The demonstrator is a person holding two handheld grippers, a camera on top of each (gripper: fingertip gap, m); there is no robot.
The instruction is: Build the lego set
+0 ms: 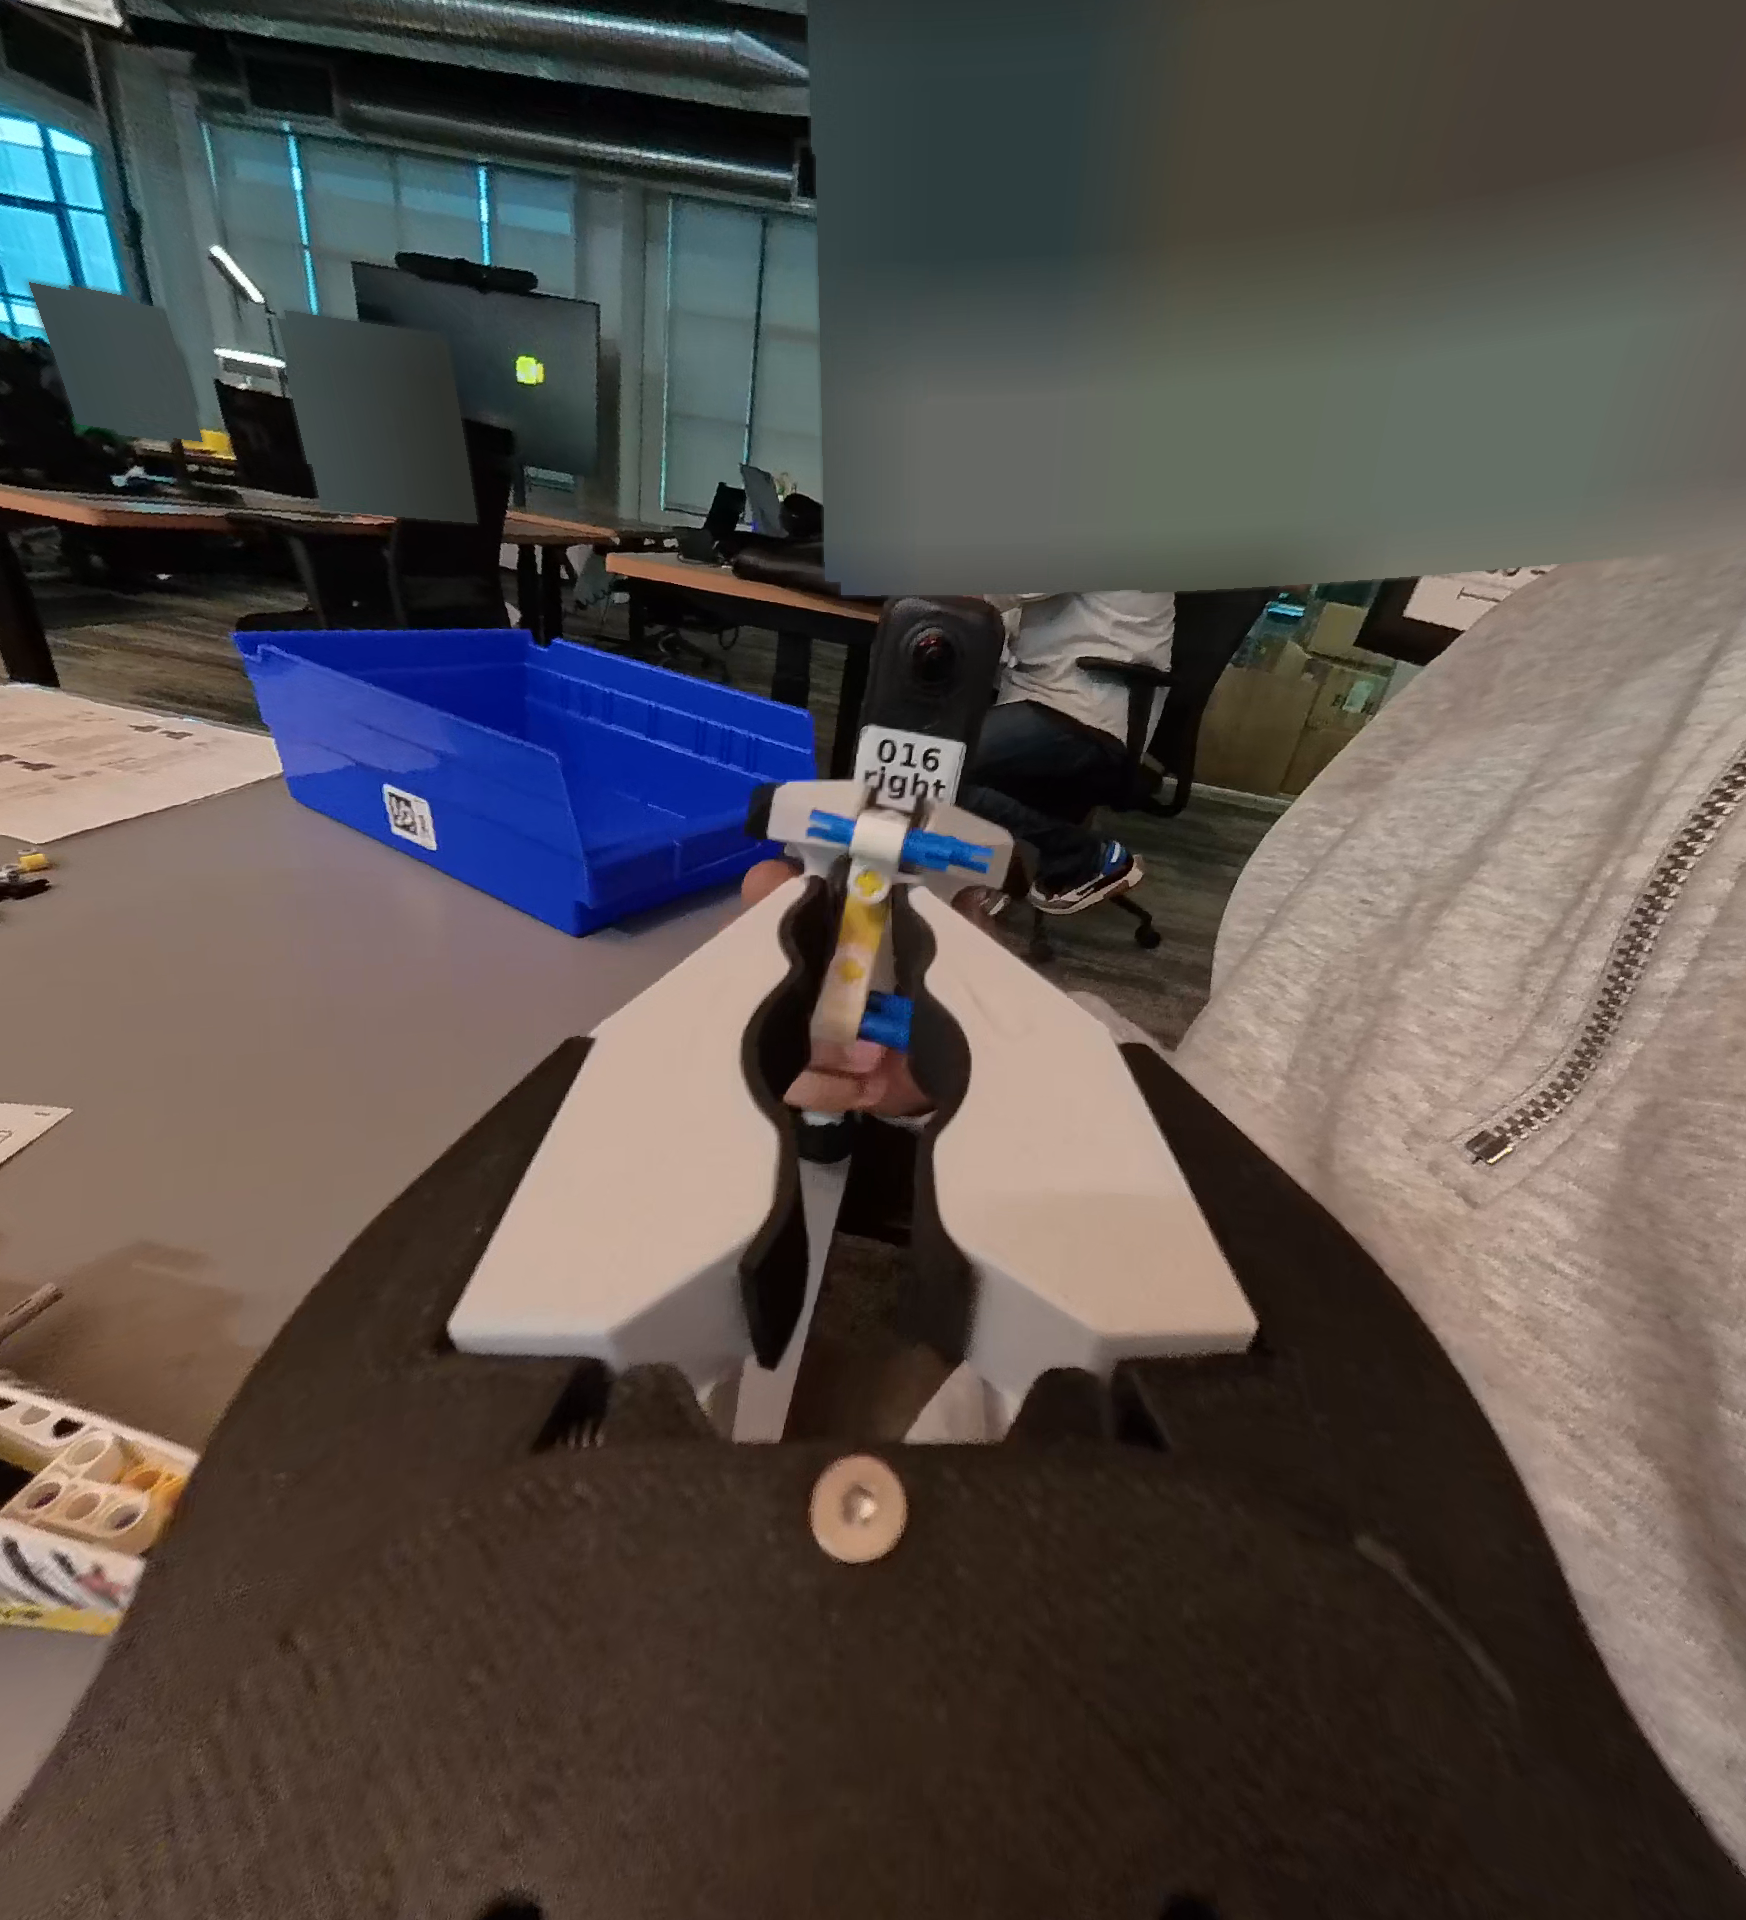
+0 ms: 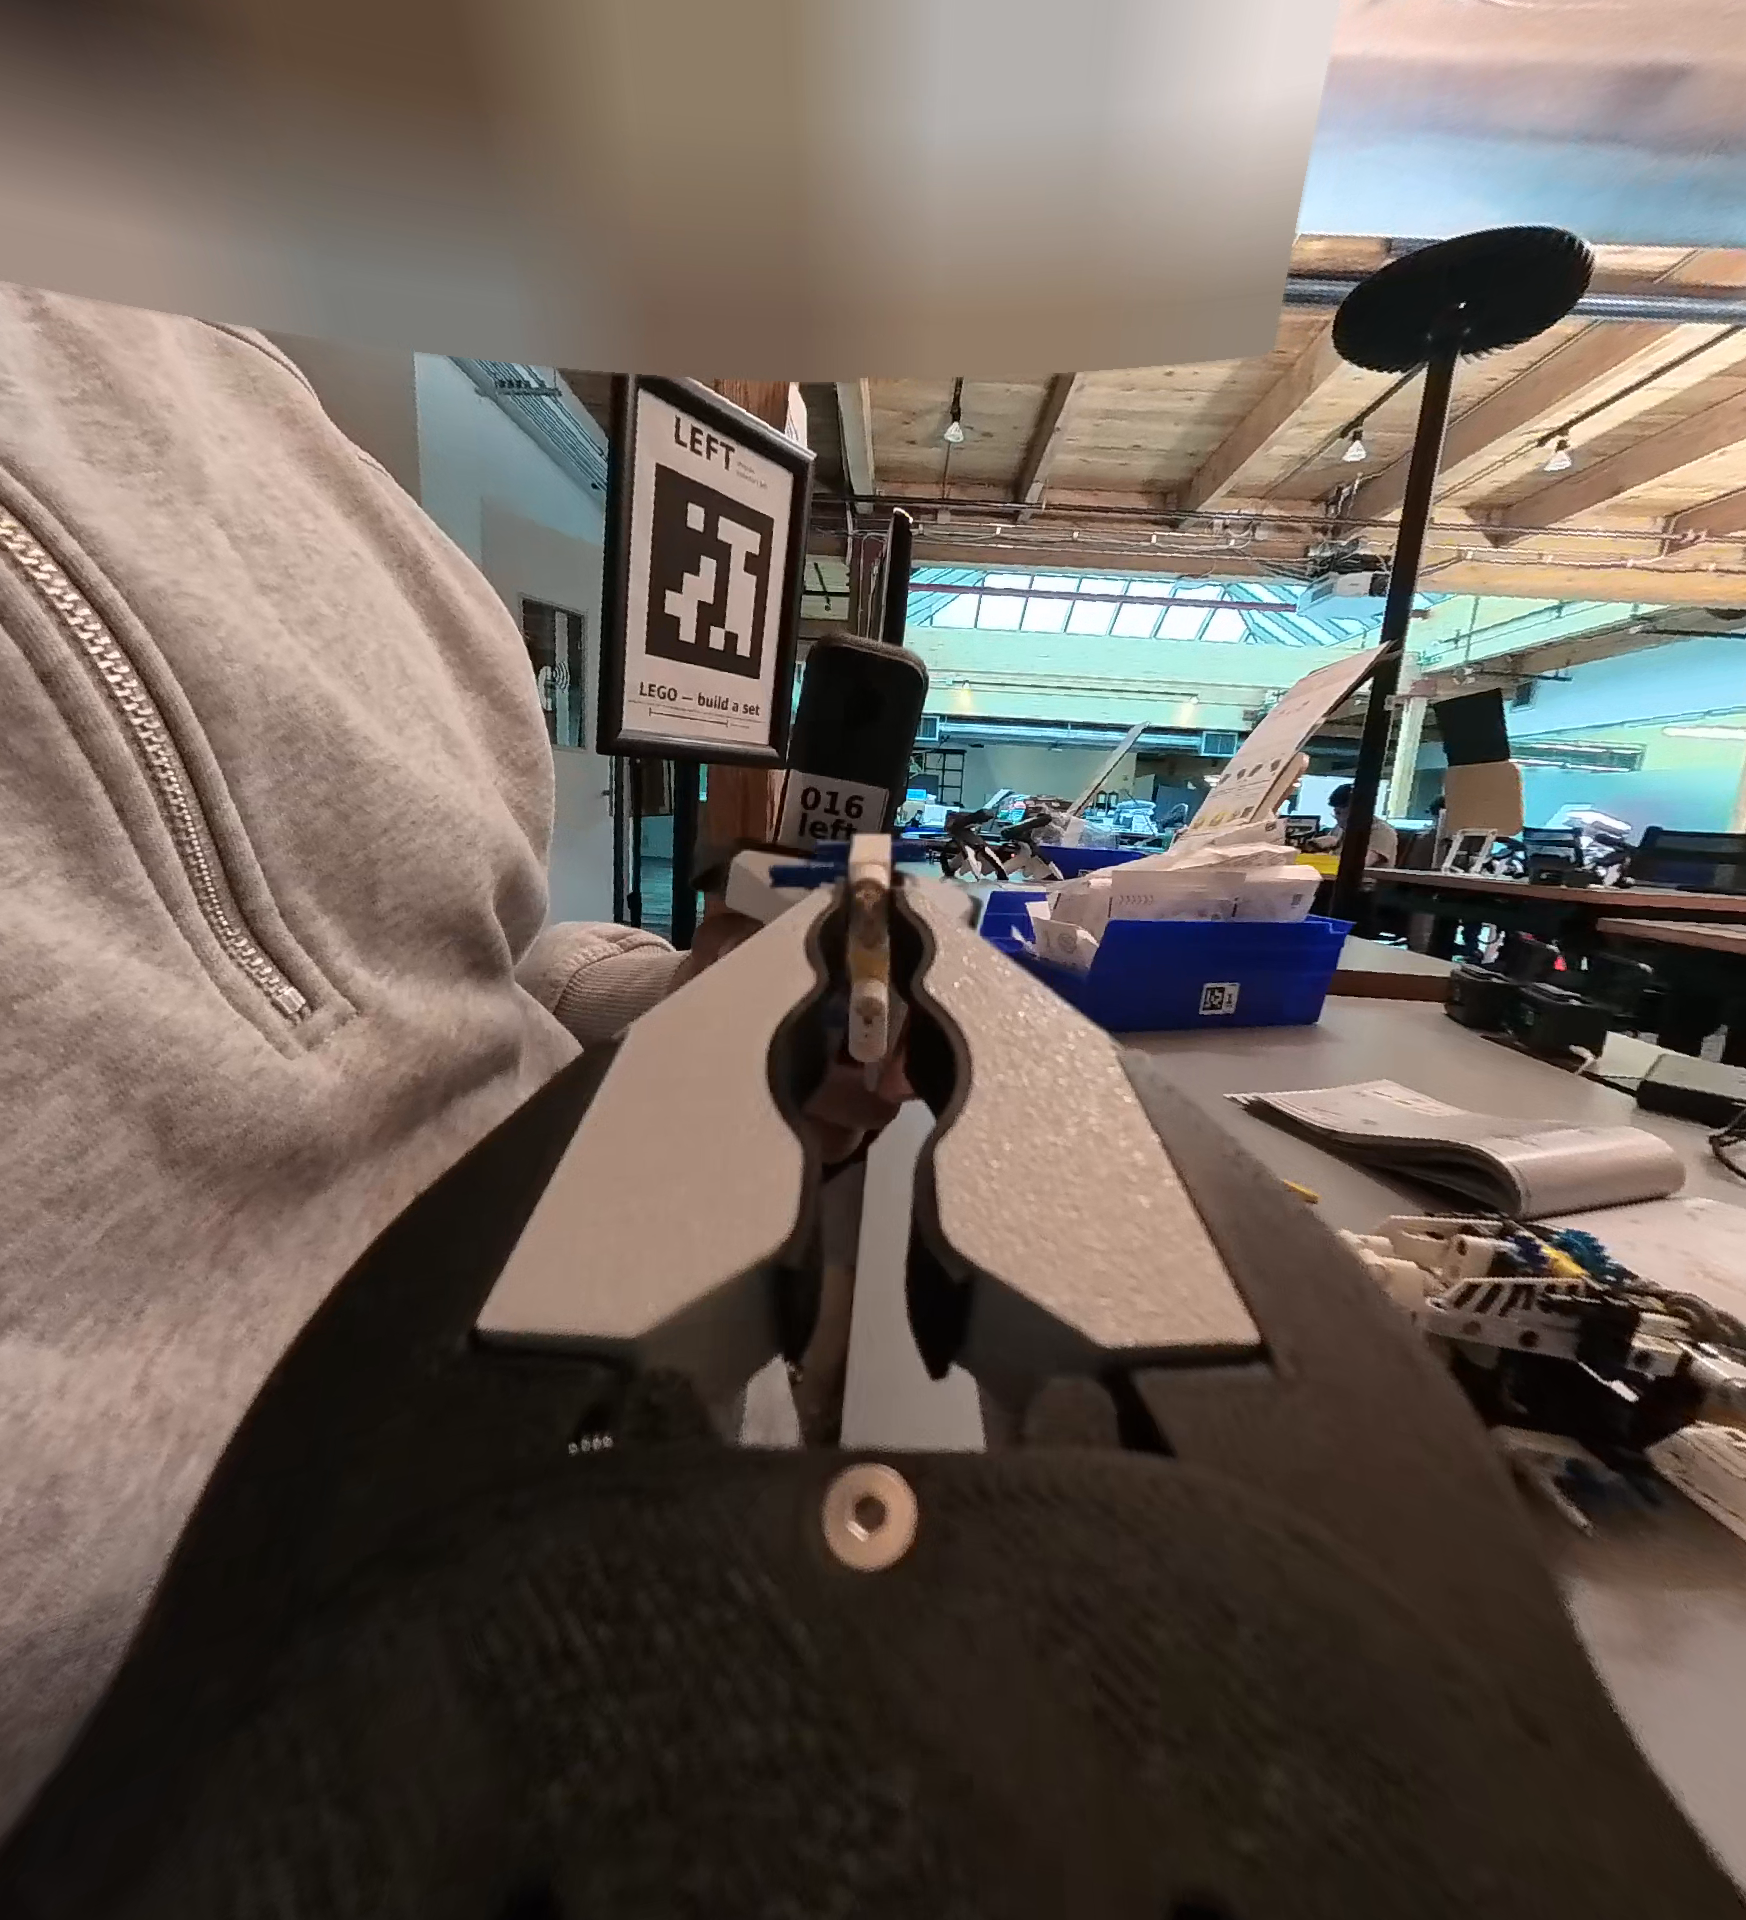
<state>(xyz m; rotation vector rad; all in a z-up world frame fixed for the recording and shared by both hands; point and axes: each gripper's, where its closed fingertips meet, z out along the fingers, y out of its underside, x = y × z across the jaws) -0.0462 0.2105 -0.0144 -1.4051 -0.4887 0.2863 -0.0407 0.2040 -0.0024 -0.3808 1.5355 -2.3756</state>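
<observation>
Blue bin [image 1: 536,769] beyond tool [image 1: 853,935]

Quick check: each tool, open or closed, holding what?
Left tool: closed on the small white, yellow and blue Lego assembly.
Right tool: closed on the same assembly.

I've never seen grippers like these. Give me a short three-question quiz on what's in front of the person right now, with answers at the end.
1. True or false: both grippers hold the same small Lego piece up in the air.
2. What colour are the pins sticking out of that piece? A) red B) blue C) green
3. Fill in: in the left wrist view, the blue bin on the table looks ____.

Key
1. True: the left gripper and the right gripper meet tip to tip, each shut on the piece.
2. B, blue.
3. Empty, as far as its inside shows.
</observation>
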